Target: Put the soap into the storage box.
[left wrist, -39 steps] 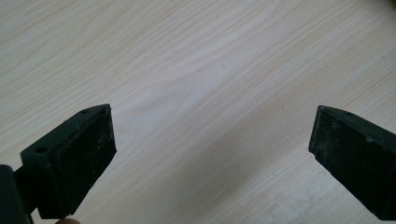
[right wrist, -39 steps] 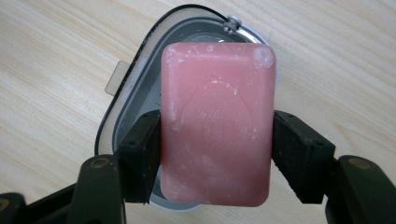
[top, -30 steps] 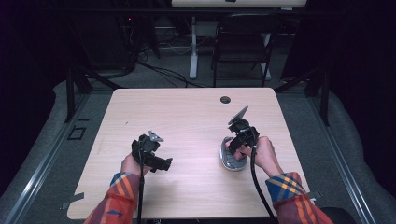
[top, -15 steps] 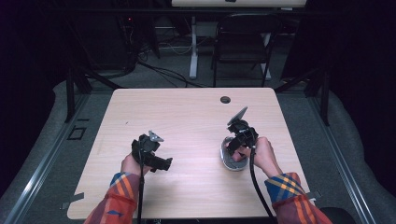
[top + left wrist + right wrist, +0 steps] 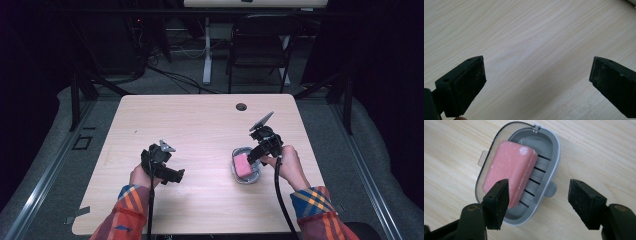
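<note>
Lying beyond parted jaws: pink soap (image 5: 509,171) in dish (image 5: 554,152).

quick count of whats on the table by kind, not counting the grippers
pink rectangular soap bar: 1
grey oval plastic soap dish with slatted floor: 1
clear hinged lid on that dish: 1
total: 3
</note>
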`<state>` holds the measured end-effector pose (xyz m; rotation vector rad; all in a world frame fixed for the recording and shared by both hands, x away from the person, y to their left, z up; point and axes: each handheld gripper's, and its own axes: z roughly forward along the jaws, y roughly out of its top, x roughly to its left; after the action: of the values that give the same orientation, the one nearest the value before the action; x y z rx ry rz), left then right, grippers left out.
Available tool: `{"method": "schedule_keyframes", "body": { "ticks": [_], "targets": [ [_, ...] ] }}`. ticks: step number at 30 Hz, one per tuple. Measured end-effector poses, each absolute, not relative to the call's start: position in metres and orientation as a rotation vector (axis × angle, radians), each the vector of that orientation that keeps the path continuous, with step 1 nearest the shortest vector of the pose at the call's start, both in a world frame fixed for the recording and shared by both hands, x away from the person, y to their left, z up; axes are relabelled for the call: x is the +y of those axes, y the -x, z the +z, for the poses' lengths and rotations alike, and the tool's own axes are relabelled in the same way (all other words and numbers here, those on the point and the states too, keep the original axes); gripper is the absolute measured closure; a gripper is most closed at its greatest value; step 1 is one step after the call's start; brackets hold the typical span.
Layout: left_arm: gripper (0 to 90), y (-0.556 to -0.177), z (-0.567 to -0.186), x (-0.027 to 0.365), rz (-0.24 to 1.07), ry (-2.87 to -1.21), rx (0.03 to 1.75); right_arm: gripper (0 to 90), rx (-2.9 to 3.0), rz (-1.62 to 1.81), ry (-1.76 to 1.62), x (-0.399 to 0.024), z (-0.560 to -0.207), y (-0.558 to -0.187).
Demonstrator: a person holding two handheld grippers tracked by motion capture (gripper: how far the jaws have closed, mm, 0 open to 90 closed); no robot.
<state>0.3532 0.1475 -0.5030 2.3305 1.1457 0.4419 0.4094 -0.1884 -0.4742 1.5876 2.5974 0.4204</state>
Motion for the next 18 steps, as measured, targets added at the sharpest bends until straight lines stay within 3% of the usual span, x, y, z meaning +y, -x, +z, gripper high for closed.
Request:
{"method": "schedule_keyframes", "body": {
  "ticks": [9,10,18],
  "targets": [
    [0.5,-0.353,-0.503,0.148,0.446,-2.327,1.146,22.5,2.606,0.470,-1.525,-0.208,-0.462,-0.404],
    [0.5,-0.353,-0.503,0.148,0.449,-2.326,1.146,16.0,2.646,0.473,-1.465,-0.212,-0.458,-0.401],
    [0.5,-0.353,-0.503,0.147,0.447,-2.328,1.145,10.3,2.636,0.495,-1.420,-0.229,-0.453,-0.394]
  ]
}}
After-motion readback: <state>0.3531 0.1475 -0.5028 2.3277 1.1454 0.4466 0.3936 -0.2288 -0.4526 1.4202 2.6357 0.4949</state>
